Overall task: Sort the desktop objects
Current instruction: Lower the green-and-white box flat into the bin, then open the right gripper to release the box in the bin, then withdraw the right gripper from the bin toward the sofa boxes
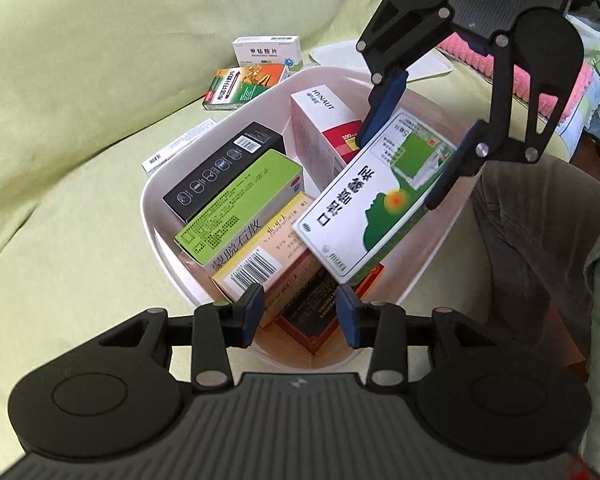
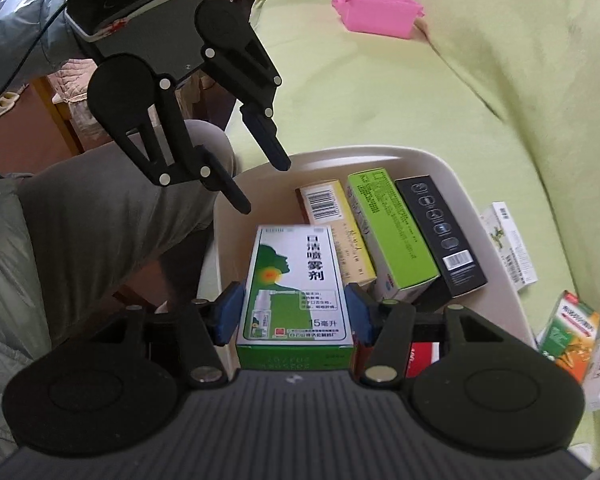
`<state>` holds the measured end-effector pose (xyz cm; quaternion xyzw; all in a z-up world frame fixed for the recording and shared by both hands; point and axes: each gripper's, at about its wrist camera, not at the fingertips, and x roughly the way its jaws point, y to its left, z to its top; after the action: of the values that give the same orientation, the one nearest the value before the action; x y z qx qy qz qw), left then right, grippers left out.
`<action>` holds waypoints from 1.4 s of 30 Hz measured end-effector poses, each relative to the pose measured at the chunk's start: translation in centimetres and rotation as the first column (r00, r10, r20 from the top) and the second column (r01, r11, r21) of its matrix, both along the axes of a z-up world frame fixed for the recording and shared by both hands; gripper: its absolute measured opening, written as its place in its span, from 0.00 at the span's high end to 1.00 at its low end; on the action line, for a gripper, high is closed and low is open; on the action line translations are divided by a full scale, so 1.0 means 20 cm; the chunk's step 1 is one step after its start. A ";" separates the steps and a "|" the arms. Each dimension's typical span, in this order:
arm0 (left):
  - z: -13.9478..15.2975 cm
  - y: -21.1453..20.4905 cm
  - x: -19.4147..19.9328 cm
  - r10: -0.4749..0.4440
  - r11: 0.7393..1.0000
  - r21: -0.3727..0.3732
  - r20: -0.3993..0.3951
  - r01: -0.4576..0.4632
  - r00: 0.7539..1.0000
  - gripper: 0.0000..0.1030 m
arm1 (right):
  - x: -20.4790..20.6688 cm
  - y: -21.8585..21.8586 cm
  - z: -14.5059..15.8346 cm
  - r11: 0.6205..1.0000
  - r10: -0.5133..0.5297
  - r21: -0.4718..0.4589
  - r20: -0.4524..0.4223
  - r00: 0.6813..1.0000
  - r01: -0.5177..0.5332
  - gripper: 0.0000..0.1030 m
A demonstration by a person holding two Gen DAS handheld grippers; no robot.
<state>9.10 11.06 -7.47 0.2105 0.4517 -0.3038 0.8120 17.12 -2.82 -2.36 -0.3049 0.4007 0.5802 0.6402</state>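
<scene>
Spray box (image 2: pixel 296 280) is hanging above the bin (image 1: pixel 152 200), near side; boxes (image 1: pixel 236 196) are standing inside it, two boxes (image 1: pixel 256 68) lying beyond its far rim.

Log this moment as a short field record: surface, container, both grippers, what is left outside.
surface: green sheet
container: white bin, holding upright boxes
right gripper: shut on green-and-white spray box, above the bin
left gripper: open, empty, at the bin's near rim
in bin: black box, lime box
outside bin: orange-green box, white box
</scene>
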 end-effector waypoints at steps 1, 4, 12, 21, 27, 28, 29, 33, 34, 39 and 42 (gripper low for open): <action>0.00 0.00 0.00 0.000 1.000 -0.001 -0.002 0.000 1.000 0.54 | 0.00 0.01 -0.01 1.000 0.004 0.007 -0.007 1.000 -0.004 0.50; 0.00 0.01 -0.01 0.002 1.000 -0.004 -0.008 -0.002 1.000 0.54 | -0.01 0.05 -0.02 0.999 0.031 0.022 -0.005 1.000 -0.031 0.50; -0.01 0.07 -0.01 0.019 1.000 0.015 -0.009 -0.019 1.000 0.54 | -0.03 0.12 -0.13 0.997 0.072 0.034 -0.007 0.997 -0.072 0.50; -0.02 0.04 -0.03 0.013 1.000 0.001 -0.013 -0.013 1.000 0.54 | -0.01 0.11 -0.22 0.997 -0.070 0.017 -0.019 0.997 0.070 0.50; -0.02 0.00 -0.03 0.001 1.000 -0.020 -0.009 -0.001 1.000 0.54 | 0.04 -0.13 -0.17 0.928 -0.373 -0.098 -0.178 0.911 0.361 0.81; -0.02 -0.01 -0.03 -0.001 1.000 -0.025 -0.009 0.001 1.000 0.54 | 0.05 -0.16 -0.18 0.913 -0.404 -0.133 -0.183 0.896 0.385 0.85; -0.02 -0.02 -0.02 -0.002 1.000 -0.027 -0.009 0.002 1.000 0.54 | 0.04 -0.18 -0.20 0.905 -0.419 -0.165 -0.176 0.891 0.393 0.85; -0.02 -0.03 -0.02 -0.006 0.999 -0.035 -0.011 0.006 1.000 0.53 | 0.05 -0.17 -0.30 0.863 -0.485 -0.257 -0.179 0.856 0.435 0.86; -0.02 -0.04 -0.02 -0.007 0.999 -0.034 -0.011 0.007 1.000 0.53 | 0.06 -0.15 -0.34 0.844 -0.512 -0.284 -0.183 0.839 0.454 0.86; -0.03 -0.03 -0.01 -0.002 1.000 -0.019 -0.016 0.002 1.000 0.53 | 0.12 -0.07 -0.50 0.782 -0.593 -0.360 -0.180 0.785 0.509 0.86; -0.03 -0.02 0.00 -0.002 1.000 -0.019 -0.016 0.001 1.000 0.53 | 0.13 -0.02 -0.56 0.765 -0.617 -0.363 -0.176 0.767 0.532 0.85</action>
<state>9.11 10.73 -8.13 0.2007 0.4551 -0.3104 0.8101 19.64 -3.25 -13.50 -0.1700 0.6444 0.3253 0.6709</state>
